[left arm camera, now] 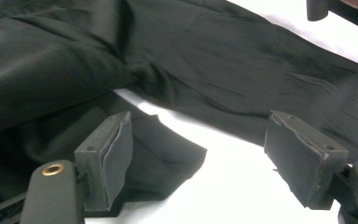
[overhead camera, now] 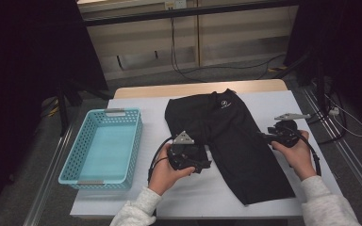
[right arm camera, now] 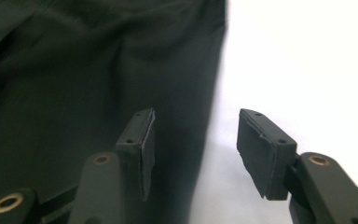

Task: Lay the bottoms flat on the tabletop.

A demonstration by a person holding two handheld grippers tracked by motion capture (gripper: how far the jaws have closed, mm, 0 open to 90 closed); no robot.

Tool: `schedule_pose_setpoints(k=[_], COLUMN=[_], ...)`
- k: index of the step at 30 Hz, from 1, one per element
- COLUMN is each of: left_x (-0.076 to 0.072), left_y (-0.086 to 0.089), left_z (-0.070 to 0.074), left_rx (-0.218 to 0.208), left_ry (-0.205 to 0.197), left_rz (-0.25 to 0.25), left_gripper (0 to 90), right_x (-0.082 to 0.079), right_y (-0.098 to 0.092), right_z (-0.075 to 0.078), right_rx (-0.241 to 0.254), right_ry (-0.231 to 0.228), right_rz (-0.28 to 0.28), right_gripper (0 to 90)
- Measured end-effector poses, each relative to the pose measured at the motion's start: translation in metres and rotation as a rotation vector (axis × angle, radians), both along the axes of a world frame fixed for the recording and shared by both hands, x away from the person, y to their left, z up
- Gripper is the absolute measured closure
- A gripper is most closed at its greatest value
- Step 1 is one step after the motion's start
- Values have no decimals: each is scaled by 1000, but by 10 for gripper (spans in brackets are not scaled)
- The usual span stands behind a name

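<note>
From the high view we cannot read the jaws of either gripper: both are dark shapes against dark cloth, and the left gripper [overhead camera: 188,157] partly covers the near end of the shorter leg of the black shorts [overhead camera: 226,136]. The small white logo near the waistband is too small to make out, and the room beyond the counter [overhead camera: 136,197] is mostly lost in shadow.

The shorts are smooth, thin fabric with soft creases, lying flat on the white counter cover just beside a light blue plastic basket [overhead camera: 104,146] with a lattice wall. The jaws are matte black blocks faced with grey padding that peels at the edges.

In the left gripper view the left gripper [left arm camera: 200,158] has its jaws spread, nothing pinched; a folded hem corner of the shorts [left arm camera: 168,154] lies beneath and between them. In the right gripper view the right gripper [right arm camera: 193,149] is spread too, straddling the outer edge of the shorts [right arm camera: 98,70], one jaw over cloth, one over white cover.
</note>
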State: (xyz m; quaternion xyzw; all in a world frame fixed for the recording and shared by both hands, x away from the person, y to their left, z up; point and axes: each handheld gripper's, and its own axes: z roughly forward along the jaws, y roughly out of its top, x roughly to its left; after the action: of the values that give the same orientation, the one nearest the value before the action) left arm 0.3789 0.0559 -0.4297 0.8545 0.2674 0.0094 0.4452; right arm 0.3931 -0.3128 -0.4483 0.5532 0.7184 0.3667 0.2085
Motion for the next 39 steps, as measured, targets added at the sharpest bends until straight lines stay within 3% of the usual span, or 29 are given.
schedule_pose_setpoints(k=[6, 8, 10, 12, 14, 16, 18, 27, 30, 33, 38, 39], left_x=[4, 5, 6, 7, 8, 8, 8, 7, 7, 8, 7, 7], left_y=[8, 11, 13, 16, 19, 20, 21, 21, 22, 23, 29, 30], left_z=[2, 2, 2, 2, 2, 1, 0, 3, 4, 4, 3, 2], left_rx=[6, 11, 8, 6, 6, 8, 9, 12, 9, 14, 27, 27], left_ry=[2, 2, 1, 4, 3, 3, 3, -6, -11, -10, -15, -15], left_rz=[32, 43, 54, 64, 74, 84, 87, 83, 91, 96, 117, 125], left_gripper=[225, 222, 222, 221, 220, 220, 220, 219, 217, 212, 204, 203], right_x=[17, 20, 22, 23, 23, 21, 21, 18, 20, 24, 34, 36], right_y=[-2, -2, -2, -2, -2, -3, -5, -15, -12, -9, 0, 2], right_z=[-6, -9, -12, -14, -14, -14, -13, -13, -12, -11, -14, -15], right_rx=[29, 10, 2, -32, -64, -32, -37, -7, -12, -3, -17, -28], right_ry=[7, 31, 58, 47, 38, 50, 54, 70, 36, 24, 49, 36], right_rz=[-17, -23, -21, -12, 16, 13, 20, 8, -6, 7, 25, 27], right_gripper=[510, 529, 591, 658, 789, 836, 900, 900, 709, 631, 610, 610])
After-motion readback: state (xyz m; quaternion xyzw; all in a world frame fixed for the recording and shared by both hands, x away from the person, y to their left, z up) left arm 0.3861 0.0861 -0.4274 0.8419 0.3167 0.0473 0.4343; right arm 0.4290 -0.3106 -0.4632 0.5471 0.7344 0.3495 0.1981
